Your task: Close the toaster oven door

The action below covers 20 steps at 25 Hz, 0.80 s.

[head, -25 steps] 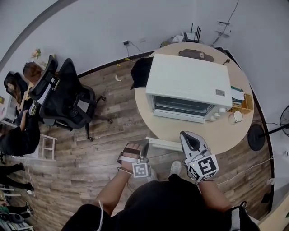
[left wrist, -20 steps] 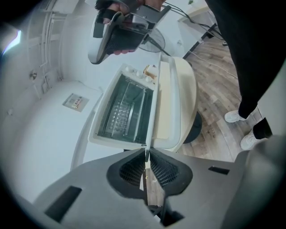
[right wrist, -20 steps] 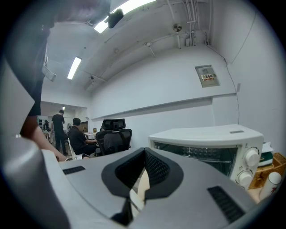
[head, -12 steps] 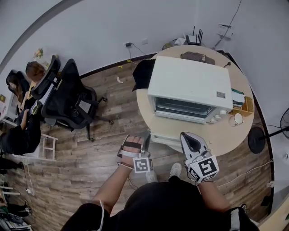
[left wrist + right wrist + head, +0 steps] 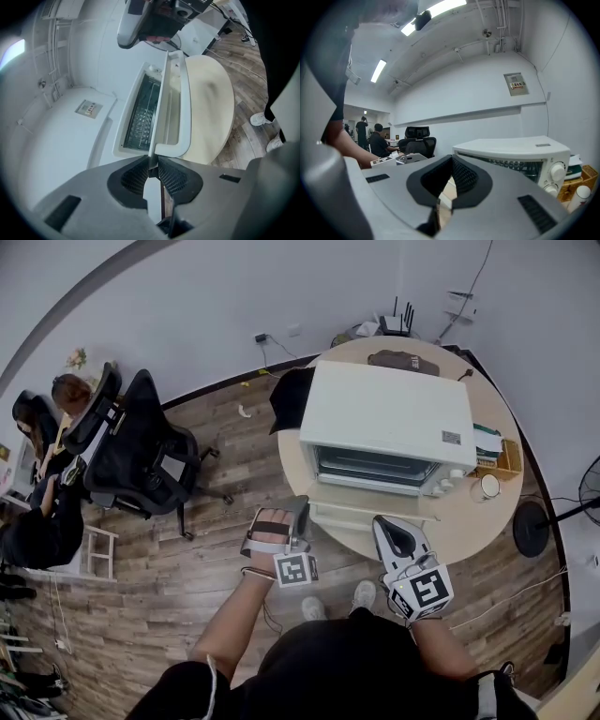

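Steadily, my left tongs, clamped on the door, should arc it toward twelve o'clock; right tongs clenched empty.

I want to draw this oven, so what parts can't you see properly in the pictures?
Knobs on the toaster oven: head view, markings too small.
Label on its top: head view, too small to read.
Wooden box: head view, contents too small; right gripper view, cut off by the edge.

White toaster oven, beige table
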Motion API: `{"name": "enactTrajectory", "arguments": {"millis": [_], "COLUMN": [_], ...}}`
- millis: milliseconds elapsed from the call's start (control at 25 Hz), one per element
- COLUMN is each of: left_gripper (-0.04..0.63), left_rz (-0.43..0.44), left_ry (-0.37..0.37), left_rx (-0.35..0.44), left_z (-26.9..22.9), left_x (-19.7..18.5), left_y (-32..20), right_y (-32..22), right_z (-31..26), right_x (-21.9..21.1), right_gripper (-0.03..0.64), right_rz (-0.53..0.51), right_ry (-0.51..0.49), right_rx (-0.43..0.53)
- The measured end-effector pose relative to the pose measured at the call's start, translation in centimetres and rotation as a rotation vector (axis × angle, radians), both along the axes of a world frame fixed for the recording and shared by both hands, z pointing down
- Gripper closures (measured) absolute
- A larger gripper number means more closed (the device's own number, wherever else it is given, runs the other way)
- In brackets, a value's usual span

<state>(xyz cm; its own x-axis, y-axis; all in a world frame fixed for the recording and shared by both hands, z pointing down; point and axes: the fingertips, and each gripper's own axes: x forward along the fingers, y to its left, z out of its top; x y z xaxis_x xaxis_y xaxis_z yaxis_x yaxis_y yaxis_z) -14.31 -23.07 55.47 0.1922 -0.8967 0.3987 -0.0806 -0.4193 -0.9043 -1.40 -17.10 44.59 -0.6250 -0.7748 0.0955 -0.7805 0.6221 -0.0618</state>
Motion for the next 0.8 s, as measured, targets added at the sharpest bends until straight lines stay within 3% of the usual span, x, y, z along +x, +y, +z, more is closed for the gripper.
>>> {"name": "enactTrajectory", "arguments": {"millis": [800], "left_gripper": [0.522], "left_rz": [-0.015], "left_ry": [-0.005], "left_rx": [0.016], "left_z": [-3.2], "left_x": [1.2], "left_y": [-7.0], "right_y": [-0.2], "right_z": [0.2], "right_x": [2.2], "right_gripper": [0.620], "right_rz": [0.043], "right_ry": [-0.004], "right_rx": [-0.004]}}
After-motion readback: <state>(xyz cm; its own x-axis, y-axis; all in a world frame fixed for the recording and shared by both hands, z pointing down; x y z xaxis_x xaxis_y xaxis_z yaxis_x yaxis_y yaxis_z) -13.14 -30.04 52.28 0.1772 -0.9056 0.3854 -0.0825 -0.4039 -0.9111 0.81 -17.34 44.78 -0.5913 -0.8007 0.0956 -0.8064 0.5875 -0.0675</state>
